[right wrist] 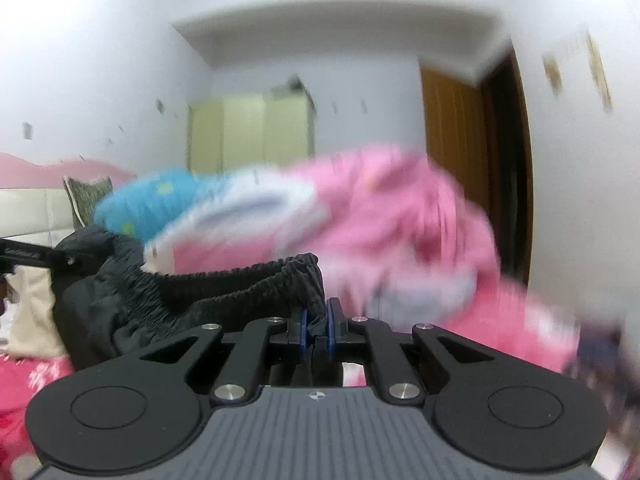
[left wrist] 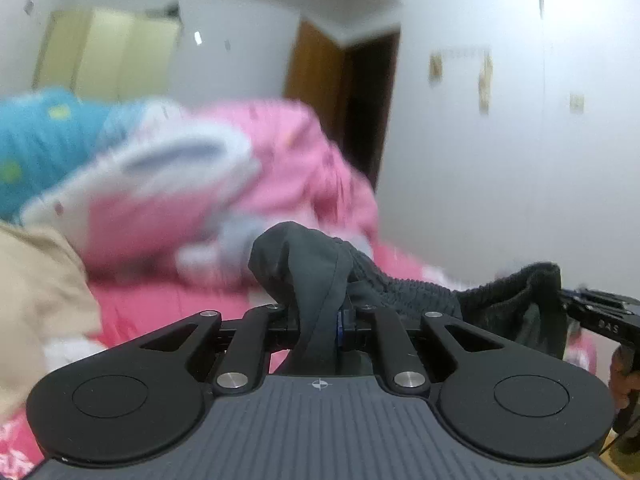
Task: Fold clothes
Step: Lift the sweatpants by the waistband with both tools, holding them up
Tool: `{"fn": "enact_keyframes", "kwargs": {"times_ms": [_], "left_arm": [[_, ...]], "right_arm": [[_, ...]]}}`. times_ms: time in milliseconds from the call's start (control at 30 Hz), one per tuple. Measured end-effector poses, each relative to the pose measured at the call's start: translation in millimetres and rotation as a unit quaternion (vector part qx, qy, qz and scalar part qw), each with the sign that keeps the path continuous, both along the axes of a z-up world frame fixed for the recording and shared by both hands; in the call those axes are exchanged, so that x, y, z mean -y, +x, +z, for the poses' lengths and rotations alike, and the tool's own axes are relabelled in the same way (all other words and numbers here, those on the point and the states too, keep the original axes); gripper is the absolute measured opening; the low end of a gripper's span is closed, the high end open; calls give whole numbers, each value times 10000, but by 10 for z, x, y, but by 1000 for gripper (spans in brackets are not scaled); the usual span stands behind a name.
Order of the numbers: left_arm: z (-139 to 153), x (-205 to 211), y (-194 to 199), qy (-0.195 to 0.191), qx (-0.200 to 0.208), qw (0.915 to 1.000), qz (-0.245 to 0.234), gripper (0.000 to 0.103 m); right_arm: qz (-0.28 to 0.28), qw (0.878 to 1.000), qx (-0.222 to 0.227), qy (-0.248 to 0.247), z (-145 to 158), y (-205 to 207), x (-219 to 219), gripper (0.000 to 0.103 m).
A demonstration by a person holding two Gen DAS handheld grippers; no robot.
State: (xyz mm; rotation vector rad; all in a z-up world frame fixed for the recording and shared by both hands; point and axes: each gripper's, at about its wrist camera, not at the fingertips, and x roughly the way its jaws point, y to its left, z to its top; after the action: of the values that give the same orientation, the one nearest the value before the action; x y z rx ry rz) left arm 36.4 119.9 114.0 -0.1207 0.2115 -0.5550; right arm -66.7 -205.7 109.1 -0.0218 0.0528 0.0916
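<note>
Left wrist view: the left claw (left wrist: pixel 320 320) pinches a bunched corner of the dark grey garment with a ribbed elastic waistband (left wrist: pixel 400 284), which stretches rightward to the other tool. Beyond lies a pink quilt (left wrist: pixel 288 160), badly blurred.

Right wrist view: the right claw (right wrist: pixel 316 324) nips the waistband's other end; only here do the blue pads (right wrist: pixel 331 322) show plainly (cloth between). Judged: spreading stage; next, lay it flat on the bed.

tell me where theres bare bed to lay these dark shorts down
Free: the pink sheet between the beige garment and the left gripper. Crowded: the pink quilt and blue pillow heap behind. The dark shorts hang between both grippers, right gripper included.
</note>
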Motion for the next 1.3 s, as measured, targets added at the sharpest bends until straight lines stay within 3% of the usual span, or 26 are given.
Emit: {"fn": "enact_keyframes", "kwargs": {"times_ms": [133, 333, 600, 800, 933, 1133, 1300], "left_arm": [[458, -209, -382, -523, 657, 9962, 222, 11], [1105, -456, -990, -1246, 1542, 9801, 114, 11], [1417, -394, -1223, -1367, 1997, 9703, 47, 11], [1598, -331, -1343, -1410, 2261, 9638, 26, 11], [1484, -296, -1175, -1363, 2016, 9699, 106, 11], [1213, -237, -544, -1201, 1504, 9805, 388, 11], [939, -276, 262, -1096, 921, 9871, 712, 11]], "right_arm": [[78, 9928, 1042, -585, 611, -216, -248, 10], [82, 9686, 2334, -851, 1307, -703, -453, 10], [-27, 9370, 3308, -1121, 1770, -1276, -551, 10], [-164, 9363, 3306, -1174, 1696, -1216, -527, 10], [-204, 9478, 2980, -1117, 1562, -928, -461, 10], [-269, 9658, 2259, -1244, 1281, -132, -461, 10], [-188, 9789, 1549, -1320, 1055, 874, -555, 10]]}}
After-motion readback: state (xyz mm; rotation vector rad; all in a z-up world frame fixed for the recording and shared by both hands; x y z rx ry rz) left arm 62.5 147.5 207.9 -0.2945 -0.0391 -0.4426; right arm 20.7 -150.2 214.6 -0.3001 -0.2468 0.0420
